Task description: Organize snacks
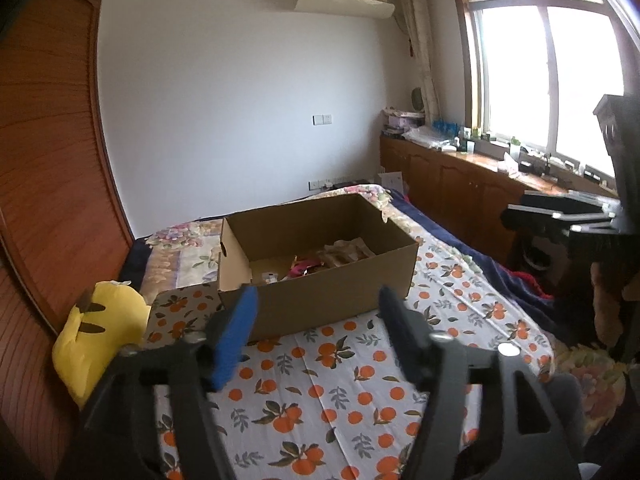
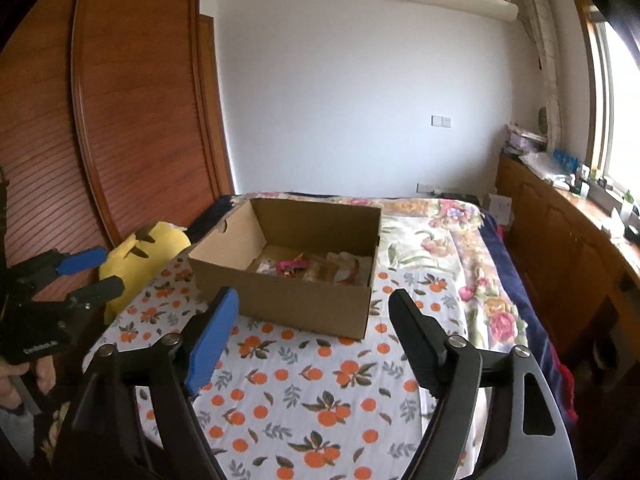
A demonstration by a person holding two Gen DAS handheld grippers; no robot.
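Since both your left gripper [image 1: 316,316] and right gripper [image 2: 312,332] hang wide open and empty just short of the cardboard box [image 2: 288,292], where the snacks [image 2: 304,266] lie loosely piled (wrappers overlapping), a careless pinch could shove its light wall across the orange-print sheet [image 2: 320,400].

Both cameras look forward over the bed [image 1: 320,360] toward the far wall, near the box [image 1: 316,264]. The left view sits nearer the wardrobe [image 1: 48,160]; both share box and wall.
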